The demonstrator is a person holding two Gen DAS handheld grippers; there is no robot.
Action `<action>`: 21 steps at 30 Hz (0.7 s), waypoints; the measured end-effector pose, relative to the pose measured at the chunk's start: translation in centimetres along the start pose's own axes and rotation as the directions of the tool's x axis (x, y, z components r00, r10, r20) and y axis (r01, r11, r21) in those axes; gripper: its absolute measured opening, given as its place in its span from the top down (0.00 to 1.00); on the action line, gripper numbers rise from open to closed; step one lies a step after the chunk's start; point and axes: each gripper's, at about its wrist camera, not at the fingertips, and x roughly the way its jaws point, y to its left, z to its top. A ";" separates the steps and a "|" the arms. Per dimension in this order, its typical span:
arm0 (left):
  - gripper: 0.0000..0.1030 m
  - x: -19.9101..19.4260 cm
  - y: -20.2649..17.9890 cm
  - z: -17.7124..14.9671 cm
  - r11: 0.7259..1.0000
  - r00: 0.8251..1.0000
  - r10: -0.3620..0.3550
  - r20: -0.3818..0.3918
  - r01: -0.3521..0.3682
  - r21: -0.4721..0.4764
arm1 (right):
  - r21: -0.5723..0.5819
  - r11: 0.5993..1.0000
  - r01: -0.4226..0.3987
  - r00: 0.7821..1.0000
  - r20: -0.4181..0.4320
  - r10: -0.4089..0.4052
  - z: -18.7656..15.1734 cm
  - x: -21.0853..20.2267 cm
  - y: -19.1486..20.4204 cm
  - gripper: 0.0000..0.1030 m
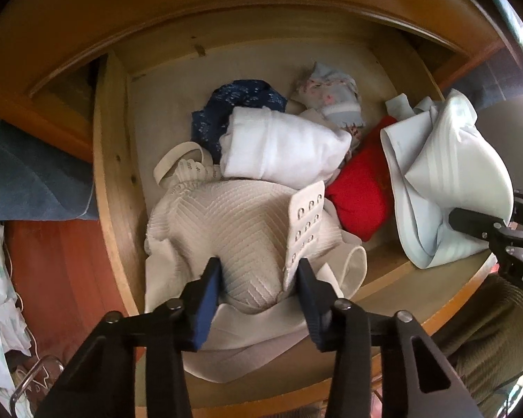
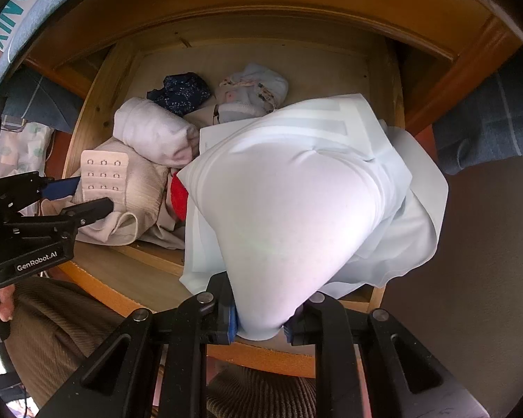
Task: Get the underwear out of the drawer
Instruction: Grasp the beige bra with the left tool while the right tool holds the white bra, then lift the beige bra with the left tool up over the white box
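One wooden drawer (image 1: 116, 174), two bras, a cream bra (image 1: 240, 223) and a pale blue bra (image 1: 446, 160), one white roll (image 1: 282, 149), one red cloth (image 1: 359, 191), one dark blue cloth (image 1: 233, 104), one flowery cloth (image 1: 331, 94), two grippers, left gripper (image 1: 258, 275) and right gripper (image 2: 261, 317)

Soft daylight fills the drawer (image 1: 115, 160), evenly lit and sharp. White glare burns at the left view's far right edge. Fisheye bends the drawer's rims into arcs; black vignette rings both views' corners.
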 end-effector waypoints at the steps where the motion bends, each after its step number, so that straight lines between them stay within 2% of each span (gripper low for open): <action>1: 0.63 -0.2 0.0 0.0 1.000 1.000 0.001 0.005 -0.001 -0.001 | 0.000 1.000 0.000 1.000 0.001 0.000 0.0 0.0 0.0 0.83; 7: 0.71 -1.7 -0.3 -0.7 1.000 0.999 0.027 0.045 -0.027 0.004 | -0.011 1.000 -0.003 1.000 0.012 0.003 -0.2 0.0 0.1 0.83; 21: 0.74 -5.3 0.4 -2.7 0.998 0.989 0.061 0.136 -0.059 -0.016 | -0.012 1.000 0.007 0.997 0.079 -0.006 -0.4 -1.2 0.2 0.84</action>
